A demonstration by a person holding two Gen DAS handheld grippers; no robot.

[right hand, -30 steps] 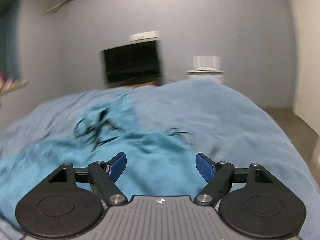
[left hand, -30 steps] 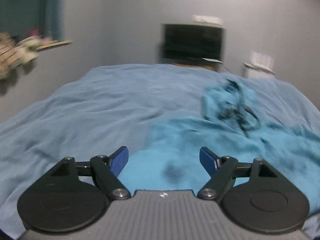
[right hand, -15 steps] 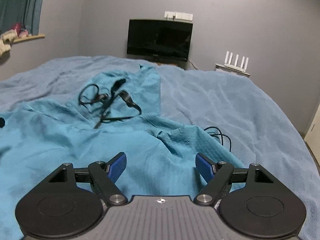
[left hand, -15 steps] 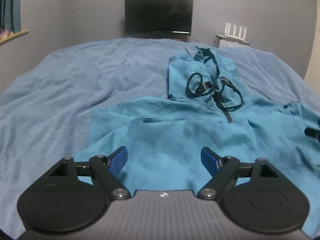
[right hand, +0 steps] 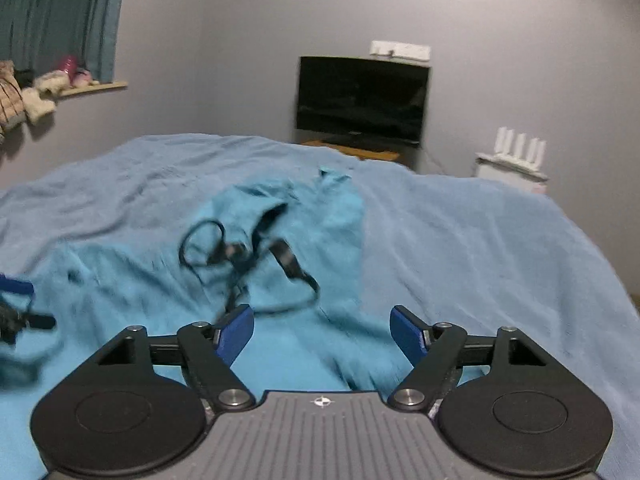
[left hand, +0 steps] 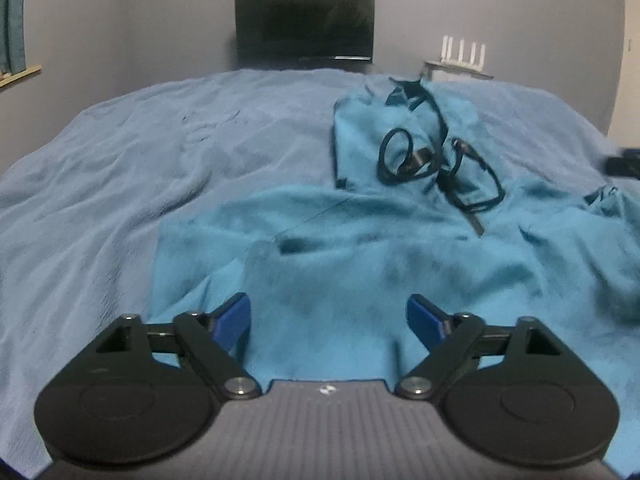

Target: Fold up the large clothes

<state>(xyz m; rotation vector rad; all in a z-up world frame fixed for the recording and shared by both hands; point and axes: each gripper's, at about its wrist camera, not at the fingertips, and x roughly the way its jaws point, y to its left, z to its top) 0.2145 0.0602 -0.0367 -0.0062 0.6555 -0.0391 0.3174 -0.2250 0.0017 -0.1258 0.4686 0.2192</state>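
- Left wrist view: the left gripper point(left hand: 328, 316) hangs over the near edge of the teal garment point(left hand: 360, 264), its blue fingers point(left hand: 232, 320) set wide with only cloth below them and nothing pinched. The jaws have just been opening; the gap is a little wider than half a second ago.
- The garment lies rumpled on the blue bedspread point(left hand: 120, 184), toward the right half of the bed, with a narrower part reaching away toward the television point(left hand: 304, 24). Black drawstrings point(left hand: 436, 164) coil on that far part.
- Compared with a second ago, when the picture was smeared and the garment sat off to the right, the garment now lies straight ahead and closer under the fingers.
- Right wrist view: the right gripper point(right hand: 322, 334) is also wide apart, gripping nothing, above the garment's point(right hand: 280, 340) near fold. Its gap matches the earlier frames.
- The drawstrings point(right hand: 244, 260) are blurred here. The television point(right hand: 362, 100) now sits right of centre, where half a second ago it stood nearer the middle, and the curtain point(right hand: 60, 20) and shelf of soft toys point(right hand: 40, 88) show larger at left.
- The other gripper's blue tip point(right hand: 16, 288) shows at the left edge, over the garment.
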